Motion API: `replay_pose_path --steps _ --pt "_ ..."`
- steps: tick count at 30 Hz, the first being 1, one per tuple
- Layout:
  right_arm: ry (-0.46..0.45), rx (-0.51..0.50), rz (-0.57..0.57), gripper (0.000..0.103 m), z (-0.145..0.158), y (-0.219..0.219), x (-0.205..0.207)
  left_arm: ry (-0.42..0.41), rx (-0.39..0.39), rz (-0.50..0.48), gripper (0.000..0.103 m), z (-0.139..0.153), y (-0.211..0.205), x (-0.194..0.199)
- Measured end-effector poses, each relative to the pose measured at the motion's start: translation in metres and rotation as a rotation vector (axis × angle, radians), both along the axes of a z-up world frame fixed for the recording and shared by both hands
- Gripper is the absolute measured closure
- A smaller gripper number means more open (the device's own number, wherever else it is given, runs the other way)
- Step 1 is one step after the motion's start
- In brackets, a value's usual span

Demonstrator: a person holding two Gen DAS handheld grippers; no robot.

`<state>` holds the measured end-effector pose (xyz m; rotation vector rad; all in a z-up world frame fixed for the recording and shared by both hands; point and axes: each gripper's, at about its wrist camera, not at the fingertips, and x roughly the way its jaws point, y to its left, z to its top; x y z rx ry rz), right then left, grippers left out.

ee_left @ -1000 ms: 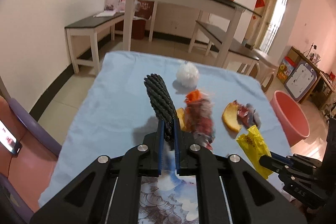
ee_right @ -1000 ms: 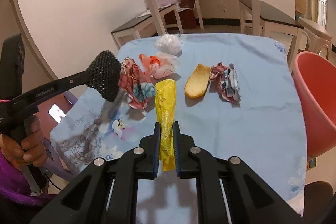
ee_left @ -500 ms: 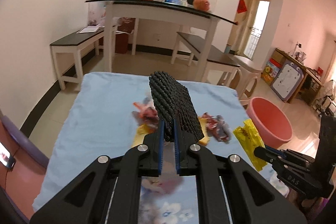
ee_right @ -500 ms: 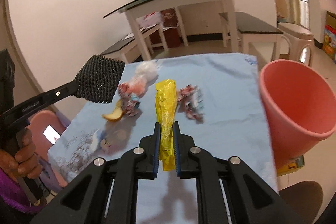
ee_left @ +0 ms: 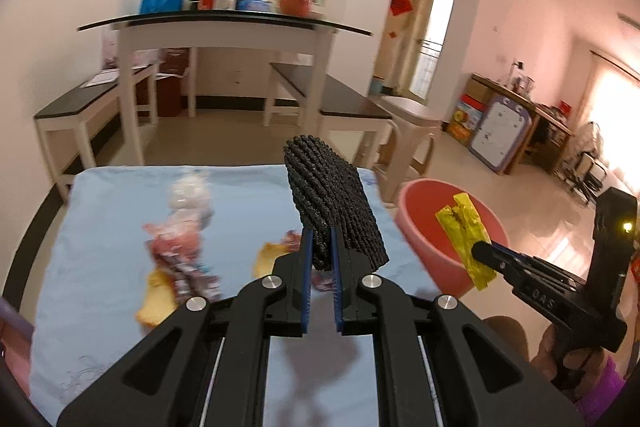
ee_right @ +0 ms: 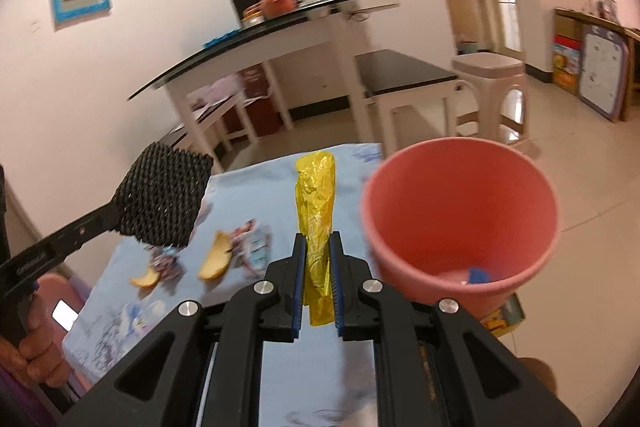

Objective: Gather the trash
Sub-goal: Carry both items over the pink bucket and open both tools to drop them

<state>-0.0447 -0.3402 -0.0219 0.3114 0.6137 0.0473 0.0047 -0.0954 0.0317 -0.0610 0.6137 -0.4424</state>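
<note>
While the left gripper (ee_left: pixel 320 259) pinches black foam netting (ee_left: pixel 332 203), the right gripper (ee_right: pixel 317 263) clamps a yellow wrapper (ee_right: pixel 314 211) left of the pink bucket (ee_right: pixel 460 219).

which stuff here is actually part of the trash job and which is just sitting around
Job: yellow wrapper in right gripper; black mesh in left gripper; pink bin; peels and wrappers on the table.

Lying about: stool, benches, whiteboard.

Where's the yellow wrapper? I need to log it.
Clamped in the right gripper, the yellow wrapper is held off the table, just left of the pink bucket.
</note>
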Motion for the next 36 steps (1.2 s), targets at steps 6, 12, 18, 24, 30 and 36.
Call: replay_pose_path --steps 6,12,18,24,30,36 --pt "-0.003 0.008 -0.108 0.092 -0.005 -0.05 0.003 0.004 0.001 -0.088 0.095 -0.004 -0.049 0.007" --pt "0.008 0.0 -0.181 0.092 -0.016 -0.087 0.011 0.02 0.019 -0.169 0.095 -0.016 -0.1 0.018" --pt "0.029 0.003 -0.223 0.092 -0.03 -0.115 0.022 0.061 0.055 -0.231 0.095 -0.034 -0.145 0.028" --pt "0.051 0.007 -0.236 0.092 -0.042 -0.129 0.031 0.094 0.091 -0.26 0.095 -0.052 -0.17 0.034" --pt "0.073 0.009 -0.247 0.091 -0.051 -0.136 0.039 0.13 0.105 -0.266 0.095 -0.064 -0.181 0.041" --pt "0.087 0.006 -0.259 0.089 -0.055 -0.139 0.045 0.142 0.093 -0.265 0.094 -0.07 -0.185 0.051"
